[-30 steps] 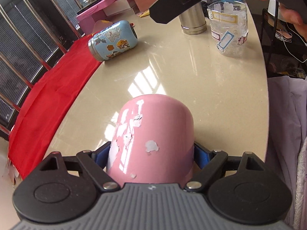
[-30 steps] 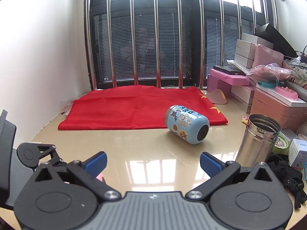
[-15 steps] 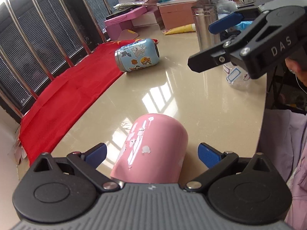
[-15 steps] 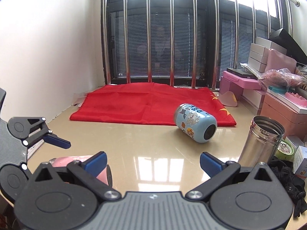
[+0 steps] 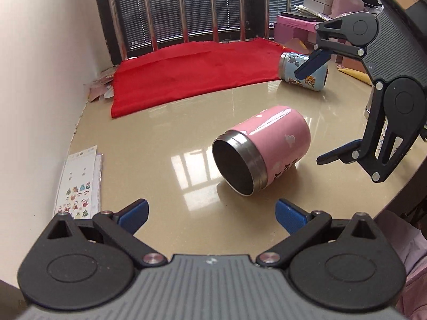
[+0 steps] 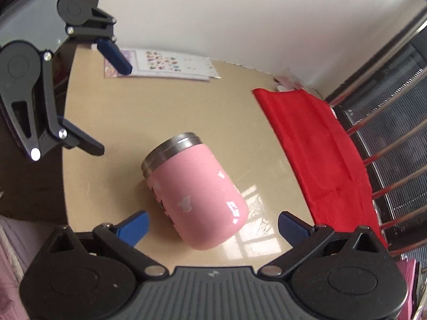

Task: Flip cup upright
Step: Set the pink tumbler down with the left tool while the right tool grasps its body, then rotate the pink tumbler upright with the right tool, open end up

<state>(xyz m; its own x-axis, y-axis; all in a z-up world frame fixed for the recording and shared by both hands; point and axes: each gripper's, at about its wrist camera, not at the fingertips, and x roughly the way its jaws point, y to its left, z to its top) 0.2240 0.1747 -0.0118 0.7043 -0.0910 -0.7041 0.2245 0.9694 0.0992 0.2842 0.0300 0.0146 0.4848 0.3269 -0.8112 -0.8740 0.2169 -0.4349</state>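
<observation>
pink cup (image 5: 269,144) now released, sideways between both spread tools

The cup (image 5: 269,144) was pink with scattered white shapes, a bare steel band at its rim and a dark inside. Beneath it the counter (image 5: 170,144) was glossy beige. A plain red cloth (image 5: 192,72) lay near a light blue can (image 5: 307,76) covered in cartoon stickers. Both grippers were black with blue pads (image 5: 133,214). The sticker sheet (image 5: 80,184) was white with small coloured figures.
</observation>
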